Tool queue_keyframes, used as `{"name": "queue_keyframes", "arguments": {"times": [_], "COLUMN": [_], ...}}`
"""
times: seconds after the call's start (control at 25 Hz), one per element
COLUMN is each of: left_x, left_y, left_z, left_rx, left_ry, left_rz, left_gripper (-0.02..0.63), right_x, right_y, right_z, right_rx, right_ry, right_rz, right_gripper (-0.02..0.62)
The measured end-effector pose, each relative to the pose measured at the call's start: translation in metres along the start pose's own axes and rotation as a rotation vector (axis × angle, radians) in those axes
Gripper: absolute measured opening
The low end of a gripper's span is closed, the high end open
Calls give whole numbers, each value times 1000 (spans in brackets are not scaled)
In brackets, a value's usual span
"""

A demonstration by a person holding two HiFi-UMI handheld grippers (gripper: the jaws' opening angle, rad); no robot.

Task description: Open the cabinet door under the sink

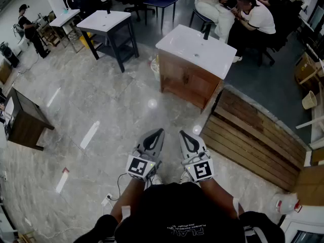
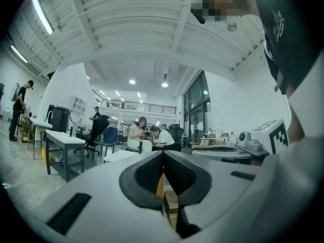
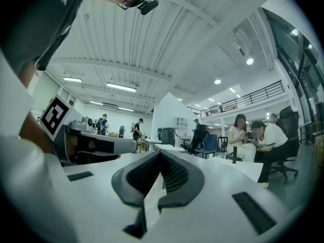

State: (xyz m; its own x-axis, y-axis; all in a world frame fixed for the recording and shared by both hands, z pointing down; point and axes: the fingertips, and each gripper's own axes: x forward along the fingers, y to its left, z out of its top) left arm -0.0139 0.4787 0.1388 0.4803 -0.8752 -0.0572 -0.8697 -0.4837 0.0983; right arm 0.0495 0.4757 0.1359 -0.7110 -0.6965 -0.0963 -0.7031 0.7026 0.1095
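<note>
The sink cabinet (image 1: 186,80) is a brown wooden box with a white basin top (image 1: 200,48) and a dark tap. It stands on the marble floor a few steps ahead of me, upper middle of the head view, with its front closed. Both grippers are held close to my body, side by side and pointing level toward it. My left gripper (image 1: 158,132) is shut, its dark pads meeting at the tip (image 2: 163,154) with nothing between them. My right gripper (image 1: 183,134) is likewise shut and empty (image 3: 159,154). Neither touches the cabinet.
A low wooden plank platform (image 1: 253,135) lies to the right of the cabinet. A second white-topped sink table (image 1: 107,20) stands at the back left, and a dark desk (image 1: 25,118) at the far left. Seated people (image 1: 253,14) are behind the cabinet. A cable with a socket (image 1: 107,200) lies by my left foot.
</note>
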Motion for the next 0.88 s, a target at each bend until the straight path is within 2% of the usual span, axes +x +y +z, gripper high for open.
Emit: {"name": "queue_keyframes", "arguments": {"times": [0.2, 0.36, 0.56, 0.88], "left_x": [-11, -19, -21, 16], "left_y": [16, 30, 41, 48], "left_z": [5, 7, 7, 0], "left_rx": [9, 0, 11, 41], "left_ry": [-11, -14, -15, 4], "left_rz": [-3, -15, -37, -50], "left_gripper": [21, 21, 21, 21], "right_x": [12, 19, 28, 47], "right_y": [13, 23, 29, -8], "right_z": [1, -6, 1, -10], "right_rx": [10, 8, 14, 29], "right_ry": [-12, 18, -25, -28], "right_rz": [-24, -45, -91, -102], "right_gripper": [23, 23, 23, 23]}}
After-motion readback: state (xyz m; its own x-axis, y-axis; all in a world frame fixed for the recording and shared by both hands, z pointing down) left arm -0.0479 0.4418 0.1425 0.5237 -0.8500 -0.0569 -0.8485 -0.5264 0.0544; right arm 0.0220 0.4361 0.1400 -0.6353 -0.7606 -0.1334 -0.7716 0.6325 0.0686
